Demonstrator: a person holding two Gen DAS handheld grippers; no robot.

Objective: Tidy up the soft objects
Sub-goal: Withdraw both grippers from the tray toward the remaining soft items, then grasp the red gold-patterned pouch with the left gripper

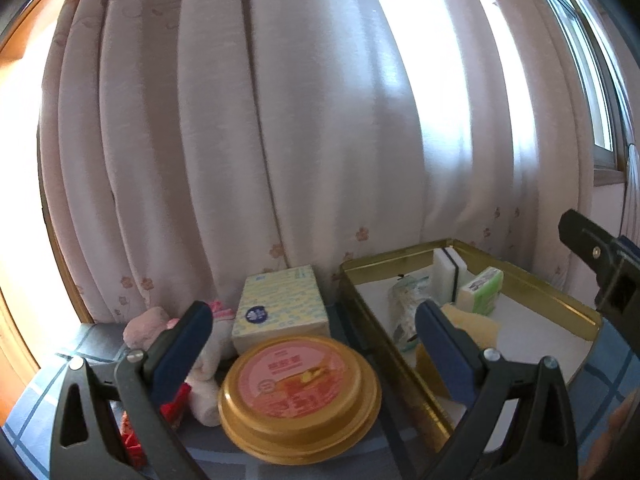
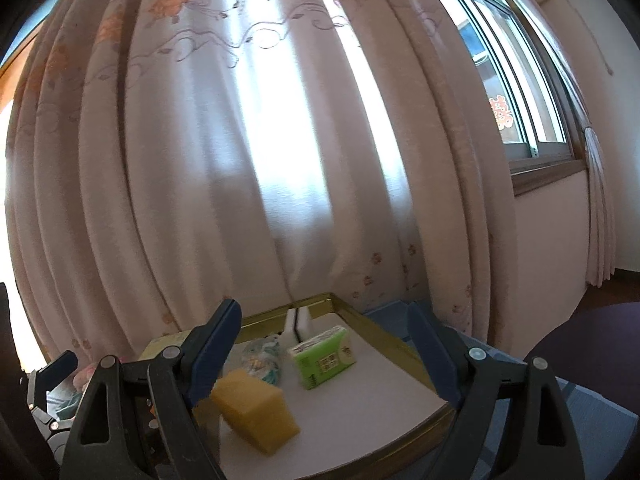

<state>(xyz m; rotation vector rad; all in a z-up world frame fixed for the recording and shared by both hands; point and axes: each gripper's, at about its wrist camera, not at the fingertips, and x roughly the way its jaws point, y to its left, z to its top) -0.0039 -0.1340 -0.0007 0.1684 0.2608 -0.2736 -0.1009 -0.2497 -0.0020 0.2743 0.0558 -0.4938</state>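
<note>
Taking the gold tray [image 1: 404, 384] as the landmark, the left gripper [image 1: 316, 344] hangs nearest of all, jaws apart and holding nothing, aimed at the gap between the tray's left wall and a round gold tin [image 1: 300, 396] with a pink label that sits just left of the tray on the blue checked tabletop [image 1: 36, 412]. The right gripper [image 2: 324, 356] hovers over the tray's near edge, jaws also wide apart and empty. Inside the tray, on its white liner, a yellow sponge [image 2: 256, 416] lies closest, tilted on one edge; just beyond it are a small crinkly packet [image 2: 262, 356] and a green tissue pack [image 2: 324, 358], and two white foam blocks [image 2: 298, 320] stand against the far wall. Left of the tray and past the tin, a rolled pink-and-white towel [image 1: 208, 364] and a red wrapper [image 1: 174, 404] lie near, with a boxed tissue pack [image 1: 280, 308] farther back against the curtain [image 1: 280, 120]. The soft things left outside seem to be the towel and tissue pack, so the next pick is probably one of those. It would go best if the left gripper closes across the towel's middle, gently enough not to squash it, lifts clear of the tray wall, and sets it on the bare liner.
</note>
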